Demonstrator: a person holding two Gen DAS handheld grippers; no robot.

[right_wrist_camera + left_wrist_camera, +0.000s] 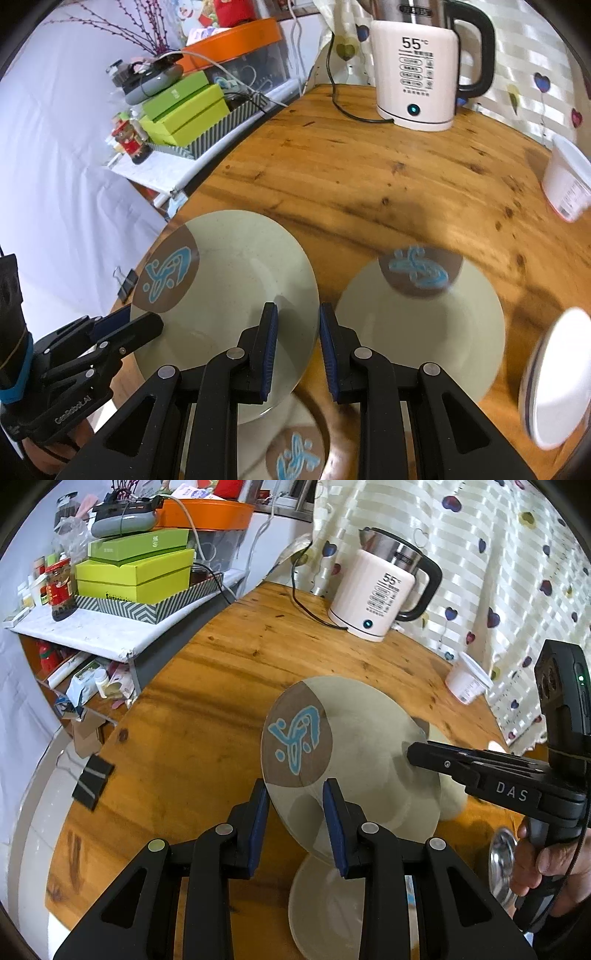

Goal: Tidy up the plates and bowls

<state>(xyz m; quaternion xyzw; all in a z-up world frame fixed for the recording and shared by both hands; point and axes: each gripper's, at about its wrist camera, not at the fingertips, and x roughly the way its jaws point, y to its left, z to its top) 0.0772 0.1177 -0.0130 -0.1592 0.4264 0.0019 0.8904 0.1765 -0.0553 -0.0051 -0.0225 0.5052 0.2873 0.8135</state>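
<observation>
Left claw (295,794) stood partly open, its blue pads well apart, with the near rim of a beige plate (369,746) crossing the gap between them. Whether either pad pressed the rim could not be determined. The right wrist view showed the same claw side-on at that plate's far-left edge. Right claw (295,314) was likewise partly open, with the plate's right rim running into its gap; firm contact could not be confirmed. The plate sat tilted, above the wooden desk (221,686). A second plate (295,454) with the same blue emblem lay directly beneath both claws. A third plate (421,325) lay just right of the right claw, with a white bowl (554,380) farther right. A kettle (373,590) stood well ahead of both claws.
</observation>
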